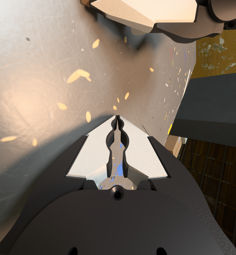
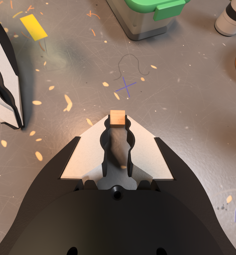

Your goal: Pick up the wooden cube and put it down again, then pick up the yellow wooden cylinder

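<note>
- Your right gripper's [image 2: 117, 119] fingers [image 2: 142, 146] pinch the wooden cube [image 2: 117, 118] at their tips, above the table [image 2: 169, 110]; its shadow suggests it's lifted.
- Your left gripper [image 1: 117, 117] is closed, empty.
- Next, lower and release it gently.
- Then take the yellow wooden cylinder [image 2: 33, 27], lying far left.

The wooden cube [image 2: 117, 118] shows pale, matt grain; the right claw [image 2: 117, 117] has matt black, finely textured shells with rough white panels; the grey worktop [image 2: 176, 110] looks scratched, paint-flecked and faintly glossy; the container's green lid [image 2: 156, 5] seems smooth plastic.
</note>
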### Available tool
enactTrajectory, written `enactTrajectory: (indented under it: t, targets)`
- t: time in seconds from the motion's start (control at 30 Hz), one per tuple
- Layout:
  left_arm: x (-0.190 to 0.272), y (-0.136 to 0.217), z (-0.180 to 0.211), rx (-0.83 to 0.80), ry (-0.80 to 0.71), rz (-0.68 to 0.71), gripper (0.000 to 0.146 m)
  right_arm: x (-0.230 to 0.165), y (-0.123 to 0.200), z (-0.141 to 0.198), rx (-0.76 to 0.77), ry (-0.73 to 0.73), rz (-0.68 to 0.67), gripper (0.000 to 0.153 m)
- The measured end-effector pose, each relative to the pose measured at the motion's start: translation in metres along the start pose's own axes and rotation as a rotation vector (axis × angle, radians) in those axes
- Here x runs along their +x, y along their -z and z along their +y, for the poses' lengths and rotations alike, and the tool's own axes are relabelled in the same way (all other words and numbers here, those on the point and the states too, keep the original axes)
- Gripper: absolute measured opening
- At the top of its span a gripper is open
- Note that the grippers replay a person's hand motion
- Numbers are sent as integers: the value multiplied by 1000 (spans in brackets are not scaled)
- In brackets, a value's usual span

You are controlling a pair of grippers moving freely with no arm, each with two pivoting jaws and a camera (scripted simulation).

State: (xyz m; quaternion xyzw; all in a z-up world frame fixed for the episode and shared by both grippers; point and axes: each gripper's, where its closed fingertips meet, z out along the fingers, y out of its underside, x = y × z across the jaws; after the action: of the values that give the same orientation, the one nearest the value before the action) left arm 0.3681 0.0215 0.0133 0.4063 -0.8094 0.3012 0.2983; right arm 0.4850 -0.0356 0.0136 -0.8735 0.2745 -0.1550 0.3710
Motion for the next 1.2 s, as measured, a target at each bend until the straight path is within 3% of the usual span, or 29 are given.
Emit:
enactTrajectory:
  t: [0.23, 0.37, 0.67, 0.8, 0.93, 1.1, 1.2]
  targets:
    - [-1, 1, 1, 4, 9, 9, 0, 4, 9, 10, -38, -10, -18, 21]
    - [-1, 1, 2, 3, 5, 4, 0, 4, 16, 2, 39, -29, -48, 43]
    - [-2, 2, 3, 2, 4, -1, 0, 37, 75, -13, 151, -98, 43, 44]
    - [-1, 1, 2, 13, 5, 1, 0, 49, 126, -33, 200, -39, 152, 44]
    - [0, -1, 0, 24, -1, -5, 0, 56, 205, -64, 337, 3, 303, 44]
    - [1, -3, -3, 45, -24, -23, 0, 55, 307, -83, 521, 32, 497, 33]
    - [8, 2, -8, 75, -78, -48, 0, 48, 352, -86, 618, 39, 572, 26]
